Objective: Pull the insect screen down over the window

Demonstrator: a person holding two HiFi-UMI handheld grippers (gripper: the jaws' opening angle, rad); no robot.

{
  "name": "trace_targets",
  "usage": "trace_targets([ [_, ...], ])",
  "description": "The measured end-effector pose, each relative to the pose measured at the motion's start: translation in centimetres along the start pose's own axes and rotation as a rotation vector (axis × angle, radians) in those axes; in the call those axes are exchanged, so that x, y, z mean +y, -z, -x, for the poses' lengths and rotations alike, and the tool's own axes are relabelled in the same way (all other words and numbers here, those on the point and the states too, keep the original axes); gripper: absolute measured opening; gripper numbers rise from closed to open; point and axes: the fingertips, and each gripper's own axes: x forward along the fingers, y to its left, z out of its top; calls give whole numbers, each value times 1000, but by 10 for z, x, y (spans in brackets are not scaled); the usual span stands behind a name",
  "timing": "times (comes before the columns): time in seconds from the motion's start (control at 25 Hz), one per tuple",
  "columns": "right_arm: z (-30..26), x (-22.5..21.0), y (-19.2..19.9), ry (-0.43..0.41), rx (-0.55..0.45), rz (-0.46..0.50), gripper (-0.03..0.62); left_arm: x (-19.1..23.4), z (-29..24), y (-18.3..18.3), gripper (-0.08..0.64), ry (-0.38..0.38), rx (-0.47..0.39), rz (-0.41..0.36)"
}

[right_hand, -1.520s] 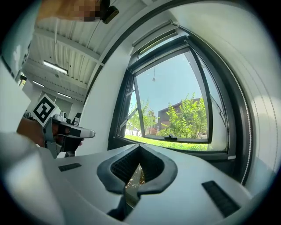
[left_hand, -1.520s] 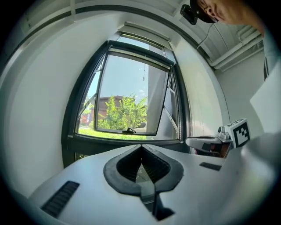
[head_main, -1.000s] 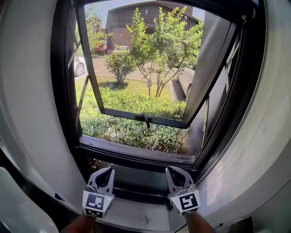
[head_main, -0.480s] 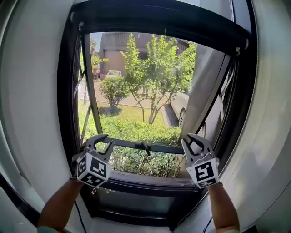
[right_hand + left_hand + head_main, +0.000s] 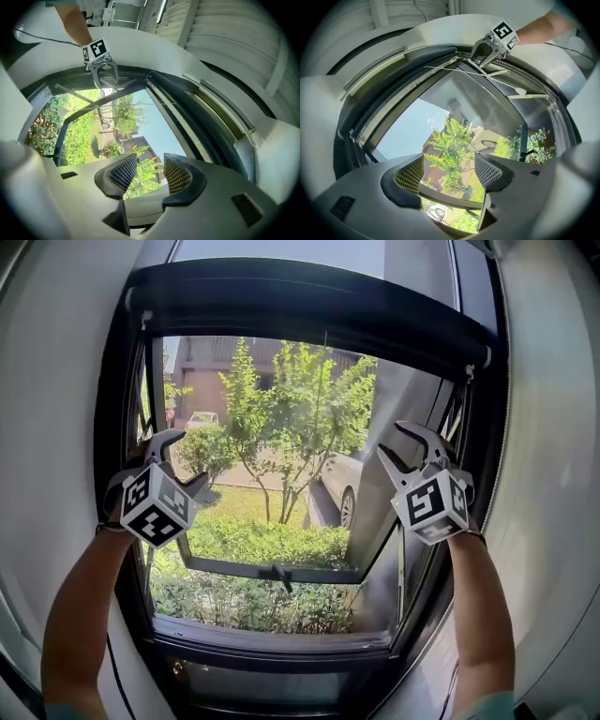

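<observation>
- Both grippers have risen from the sill to mid-window height: left gripper (image 5: 183,461) by the frame's left side, right gripper (image 5: 409,448) by its right.
- Jaws on both have just been opening. They stand wide, with only air between them.
- Insect screen bar (image 5: 309,306) spans the window top, above both sets of fingertips and untouched.
- Open sash (image 5: 272,568) lies below and beyond the fingers.

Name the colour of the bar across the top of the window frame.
Black. The bar shows best in the head view.
</observation>
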Motion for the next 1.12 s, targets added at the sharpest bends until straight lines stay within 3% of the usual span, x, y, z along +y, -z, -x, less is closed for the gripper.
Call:
trace_targets([
  [0.4, -32, -120, 12, 125, 131, 131, 213, 136, -6, -53, 382, -183, -31, -174],
  [0.56, -39, -140, 7, 136, 152, 150, 219, 171, -7, -64, 394, -219, -26, -174],
  [0.84, -51, -144, -1, 91, 188, 237, 221, 198, -18, -64, 407, -211, 63, -217],
  [1.12, -47, -144, 11, 53, 245, 240, 221, 202, -22, -58, 420, -202, 127, -260],
])
